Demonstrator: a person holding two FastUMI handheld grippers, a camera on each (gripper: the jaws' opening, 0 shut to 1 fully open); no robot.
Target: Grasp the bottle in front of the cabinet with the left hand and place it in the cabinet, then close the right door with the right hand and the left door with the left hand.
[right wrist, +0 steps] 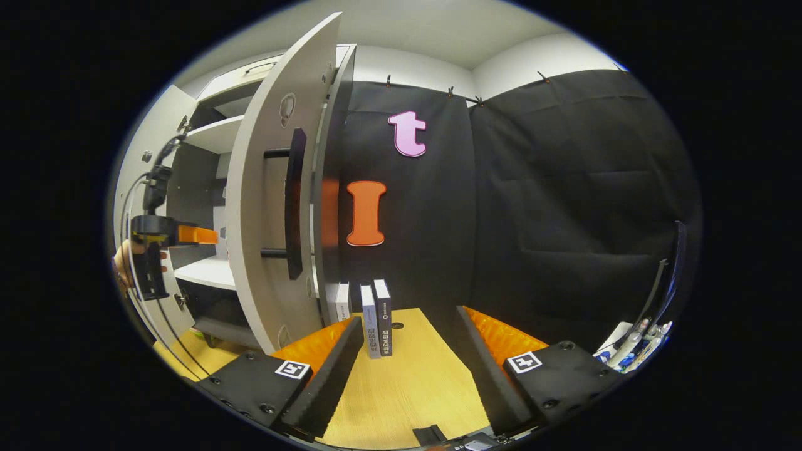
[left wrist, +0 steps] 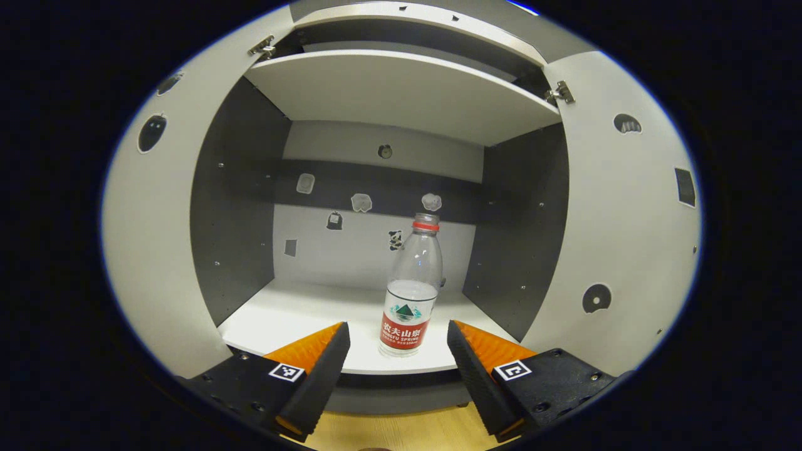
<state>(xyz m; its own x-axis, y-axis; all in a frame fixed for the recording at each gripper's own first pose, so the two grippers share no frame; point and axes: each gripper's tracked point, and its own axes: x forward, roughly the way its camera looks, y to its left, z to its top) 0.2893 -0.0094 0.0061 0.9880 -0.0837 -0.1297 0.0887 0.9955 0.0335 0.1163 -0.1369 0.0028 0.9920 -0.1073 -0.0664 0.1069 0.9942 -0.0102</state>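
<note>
Pale wood counter (right wrist: 413, 382) lies under both grippers. Left gripper (left wrist: 398, 351) has its fingers spread apart, touching nothing; just beyond them at 12 o'clock the bottle (left wrist: 410, 288) stands upright on the cabinet's lower shelf (left wrist: 294, 313), both doors open. Right gripper (right wrist: 410, 351) fingers are also apart, with the right door (right wrist: 276, 188) at 10 o'clock.

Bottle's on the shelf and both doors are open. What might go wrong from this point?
1. The bottle stands near the front edge of the cabinet's lower shelf, between the fingers of the open left gripper; a sideways drift while backing out might tip it.
2. The right door is edge-on to the right gripper; a push near its handle may slip.
3. A swinging door might clip the bottle.
</note>
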